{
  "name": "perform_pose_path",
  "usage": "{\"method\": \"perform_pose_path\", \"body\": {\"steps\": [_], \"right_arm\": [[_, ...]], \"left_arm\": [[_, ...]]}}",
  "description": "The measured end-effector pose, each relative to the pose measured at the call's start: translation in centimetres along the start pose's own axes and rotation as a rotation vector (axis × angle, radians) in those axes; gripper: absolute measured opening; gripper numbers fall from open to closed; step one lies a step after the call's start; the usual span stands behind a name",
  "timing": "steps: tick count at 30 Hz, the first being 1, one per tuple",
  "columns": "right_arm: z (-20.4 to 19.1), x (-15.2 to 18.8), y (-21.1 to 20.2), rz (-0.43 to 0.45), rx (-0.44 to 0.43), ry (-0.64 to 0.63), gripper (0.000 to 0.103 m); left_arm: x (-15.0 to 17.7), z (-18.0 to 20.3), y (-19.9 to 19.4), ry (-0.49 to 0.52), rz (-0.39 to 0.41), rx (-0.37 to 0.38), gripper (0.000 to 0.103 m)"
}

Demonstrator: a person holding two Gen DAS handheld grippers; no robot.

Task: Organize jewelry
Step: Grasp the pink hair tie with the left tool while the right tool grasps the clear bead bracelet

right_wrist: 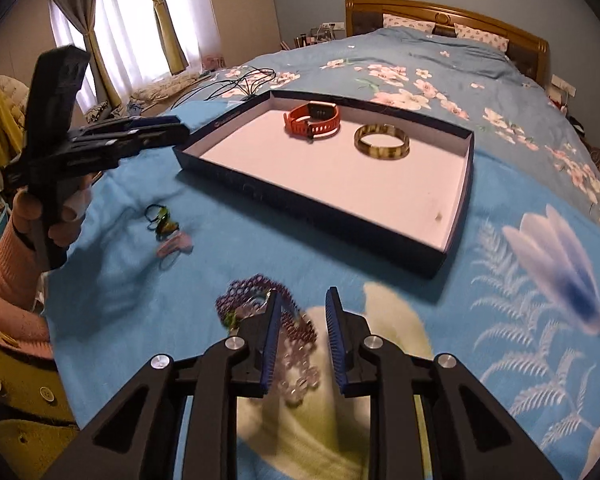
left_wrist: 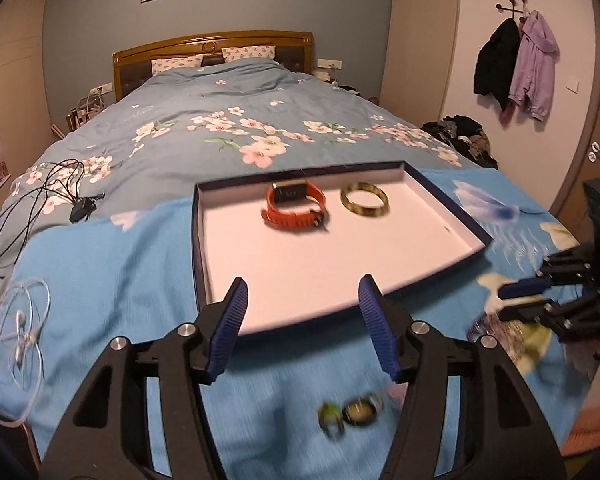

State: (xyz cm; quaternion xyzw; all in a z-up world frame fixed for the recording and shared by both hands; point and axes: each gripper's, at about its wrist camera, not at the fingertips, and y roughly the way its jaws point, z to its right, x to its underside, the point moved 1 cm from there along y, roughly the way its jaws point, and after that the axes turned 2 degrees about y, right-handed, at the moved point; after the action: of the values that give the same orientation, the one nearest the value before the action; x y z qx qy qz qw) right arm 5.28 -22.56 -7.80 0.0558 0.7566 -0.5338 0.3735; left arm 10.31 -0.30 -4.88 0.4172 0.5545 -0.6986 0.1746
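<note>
A shallow dark-blue box with a white floor lies on the light-blue cloth. In it are an orange watch and a green-gold bangle. My left gripper hovers over the box's near edge, open and empty. Small rings and hair ties lie on the cloth below it. My right gripper points down at purple and clear beaded bracelets. The beads lie between its narrowly spread jaws, and the pads do not press them.
The cloth covers the foot of a floral-quilted bed. A black cable and white earphones lie to the left. A hand in a pink sleeve holds the left gripper. Clothes hang on wall hooks.
</note>
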Motion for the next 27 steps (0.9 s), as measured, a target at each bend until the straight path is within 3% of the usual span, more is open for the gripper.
{"method": "perform_pose_path", "body": {"steps": [8, 13, 17, 22, 27], "right_arm": [[-1.1, 0.3, -0.3, 0.019, -0.031, -0.008, 0.022], [-2.4, 1.2, 0.0, -0.008, -0.016, -0.038, 0.042], [-2.6, 1.9, 0.2, -0.008, 0.026, -0.048, 0.042], [-2.0, 2.2, -0.1, 0.016, 0.051, -0.027, 0.006], [-1.9, 2.4, -0.9, 0.044, 0.048, -0.016, 0.006]], "left_arm": [[2.4, 0.7, -1.4, 0.008, -0.009, 0.022, 0.059], [3.5, 1.6, -2.5, 0.037, 0.002, 0.054, 0.060], [4.3, 2.7, -3.0, 0.069, -0.006, 0.082, 0.060], [5.2, 4.4, -3.2, 0.131, -0.028, 0.124, 0.060], [5.8, 5.6, -2.8, 0.160, -0.049, 0.158, 0.060]]}}
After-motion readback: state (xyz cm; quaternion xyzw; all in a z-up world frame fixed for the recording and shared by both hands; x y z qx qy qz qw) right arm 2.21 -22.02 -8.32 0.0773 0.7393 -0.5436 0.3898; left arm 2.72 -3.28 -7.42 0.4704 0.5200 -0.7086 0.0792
